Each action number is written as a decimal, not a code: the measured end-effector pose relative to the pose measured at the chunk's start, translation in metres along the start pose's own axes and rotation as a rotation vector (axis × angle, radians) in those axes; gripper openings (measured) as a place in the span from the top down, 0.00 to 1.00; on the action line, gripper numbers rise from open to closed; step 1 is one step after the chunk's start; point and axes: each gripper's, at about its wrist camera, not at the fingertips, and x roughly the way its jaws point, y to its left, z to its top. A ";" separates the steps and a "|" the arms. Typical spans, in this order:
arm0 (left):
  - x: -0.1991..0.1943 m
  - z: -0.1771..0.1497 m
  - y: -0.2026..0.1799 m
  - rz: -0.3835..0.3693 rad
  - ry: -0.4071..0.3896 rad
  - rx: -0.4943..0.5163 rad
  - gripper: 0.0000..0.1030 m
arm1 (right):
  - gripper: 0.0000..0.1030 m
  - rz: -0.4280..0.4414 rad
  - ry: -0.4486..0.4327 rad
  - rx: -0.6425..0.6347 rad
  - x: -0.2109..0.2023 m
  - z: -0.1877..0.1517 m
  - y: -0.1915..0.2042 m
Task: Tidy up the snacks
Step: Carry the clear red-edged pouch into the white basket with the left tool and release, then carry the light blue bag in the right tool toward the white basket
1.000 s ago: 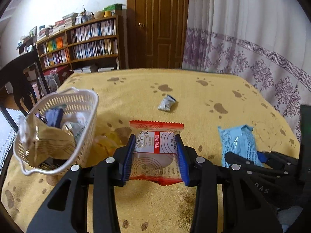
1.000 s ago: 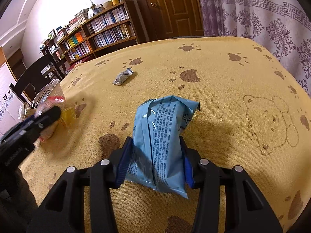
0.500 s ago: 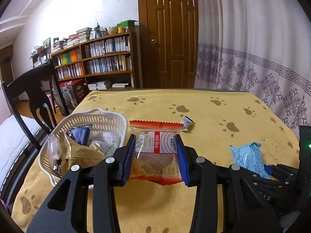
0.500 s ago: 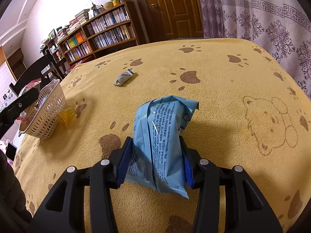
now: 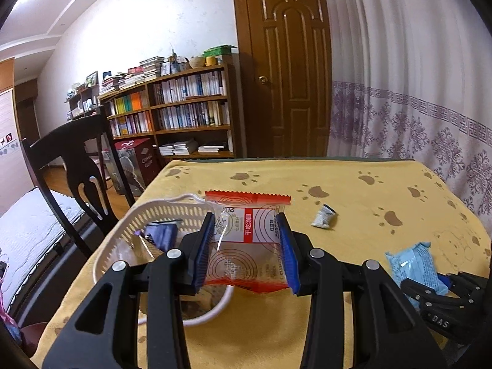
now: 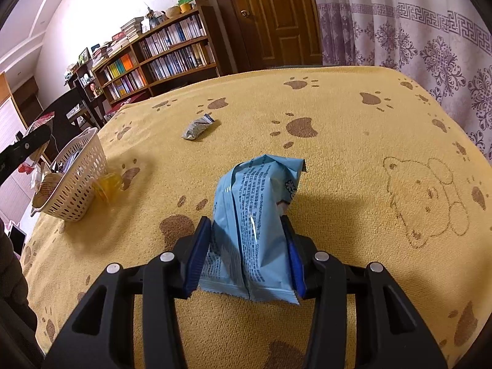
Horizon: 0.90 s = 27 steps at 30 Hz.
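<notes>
My left gripper [image 5: 246, 250] is shut on a clear snack packet with red ends [image 5: 246, 240], held above the right side of the white plastic basket [image 5: 123, 230], which holds several wrapped snacks. My right gripper [image 6: 247, 253] is shut on a light blue snack packet [image 6: 258, 215] low over the yellow cloth. The same blue packet [image 5: 415, 264] shows at the right of the left wrist view. A small silver wrapper [image 6: 198, 126] lies on the cloth toward the far side. A yellow jelly cup [image 6: 107, 186] lies against the basket [image 6: 73, 181].
The table is covered by a yellow paw-print cloth [image 6: 338, 129]. A dark wooden chair [image 5: 73, 166] stands beside the basket's corner. A bookshelf [image 5: 172, 117], a brown door [image 5: 286, 70] and a patterned curtain [image 5: 415, 107] stand behind the table.
My left gripper has lifted the red-ended packet and carried it left, from the cloth to above the basket. The right gripper has held still with the blue packet.
</notes>
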 end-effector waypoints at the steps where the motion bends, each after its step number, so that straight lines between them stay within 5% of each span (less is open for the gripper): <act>1: 0.001 0.001 0.003 0.007 -0.003 -0.003 0.60 | 0.56 0.001 -0.001 0.001 0.000 0.000 0.000; 10: 0.015 0.012 0.043 0.039 0.015 -0.091 0.60 | 0.56 0.005 -0.008 0.005 -0.001 0.000 0.000; 16: 0.019 0.016 0.075 0.082 0.012 -0.191 0.40 | 0.56 0.007 -0.008 0.007 -0.002 0.000 0.000; 27: 0.014 0.004 0.095 0.115 0.002 -0.235 0.32 | 0.56 0.018 -0.016 0.014 -0.003 0.000 0.000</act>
